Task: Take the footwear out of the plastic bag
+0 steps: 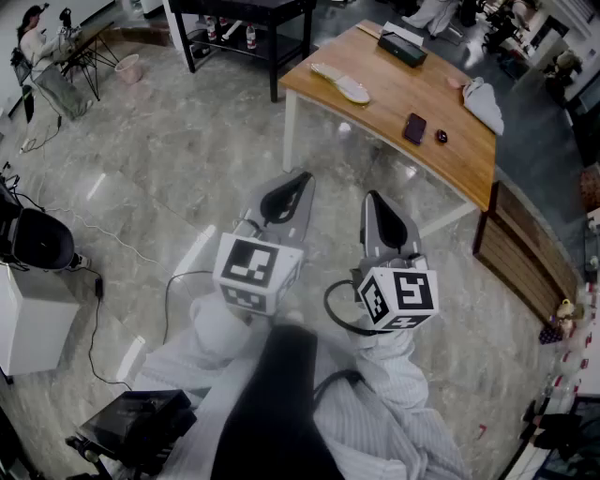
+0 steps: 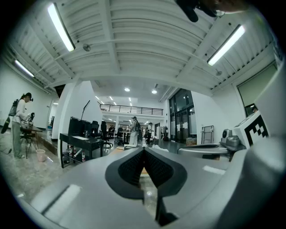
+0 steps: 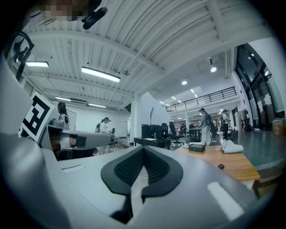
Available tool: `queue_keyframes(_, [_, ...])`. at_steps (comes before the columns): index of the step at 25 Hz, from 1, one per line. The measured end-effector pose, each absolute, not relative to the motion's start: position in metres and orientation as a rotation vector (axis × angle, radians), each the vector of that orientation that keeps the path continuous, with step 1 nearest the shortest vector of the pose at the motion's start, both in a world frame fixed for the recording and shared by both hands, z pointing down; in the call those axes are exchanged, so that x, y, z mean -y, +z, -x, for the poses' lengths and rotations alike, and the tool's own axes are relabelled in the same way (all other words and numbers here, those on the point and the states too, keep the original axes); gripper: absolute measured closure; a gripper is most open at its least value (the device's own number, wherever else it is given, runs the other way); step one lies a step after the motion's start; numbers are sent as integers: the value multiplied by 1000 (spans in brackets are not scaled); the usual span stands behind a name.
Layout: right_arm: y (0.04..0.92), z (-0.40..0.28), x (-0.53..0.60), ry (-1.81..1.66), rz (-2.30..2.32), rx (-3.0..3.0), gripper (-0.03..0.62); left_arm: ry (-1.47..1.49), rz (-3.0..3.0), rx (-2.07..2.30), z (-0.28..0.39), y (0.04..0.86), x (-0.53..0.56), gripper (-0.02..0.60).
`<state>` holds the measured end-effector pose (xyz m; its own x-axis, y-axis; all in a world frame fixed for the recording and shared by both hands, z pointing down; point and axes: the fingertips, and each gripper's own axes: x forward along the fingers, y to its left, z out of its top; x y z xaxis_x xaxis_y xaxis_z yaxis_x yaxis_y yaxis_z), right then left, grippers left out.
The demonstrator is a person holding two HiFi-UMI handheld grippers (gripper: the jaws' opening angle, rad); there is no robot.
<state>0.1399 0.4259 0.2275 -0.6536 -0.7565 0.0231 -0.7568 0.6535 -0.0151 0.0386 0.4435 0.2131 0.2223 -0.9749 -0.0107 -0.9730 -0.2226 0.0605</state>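
Footwear (image 1: 343,85) beyond left tongs (image 1: 298,180), right tongs (image 1: 373,201)

Wooden table (image 1: 384,98) bearing 1 dark phone (image 1: 414,127), 1 black box (image 1: 402,49) and 1 white cloth (image 1: 483,103); pink bucket (image 1: 128,67) on floor.

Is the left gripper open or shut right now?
Shut. The left gripper shows its jaws meeting at the tips, with nothing between them.

Polished grey stone floor (image 1: 187,159), a wooden tabletop on white legs (image 1: 394,94), a black desk (image 1: 246,11) behind, under a white ribbed ceiling (image 2: 134,40) with long strip lights (image 2: 61,27).
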Motion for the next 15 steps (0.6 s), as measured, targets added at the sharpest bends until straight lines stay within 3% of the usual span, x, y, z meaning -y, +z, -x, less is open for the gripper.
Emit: queue_keyframes(15, [235,-137,-414,79,-1321,2848,580,-64,-2412,1939,-35,215,-430,580])
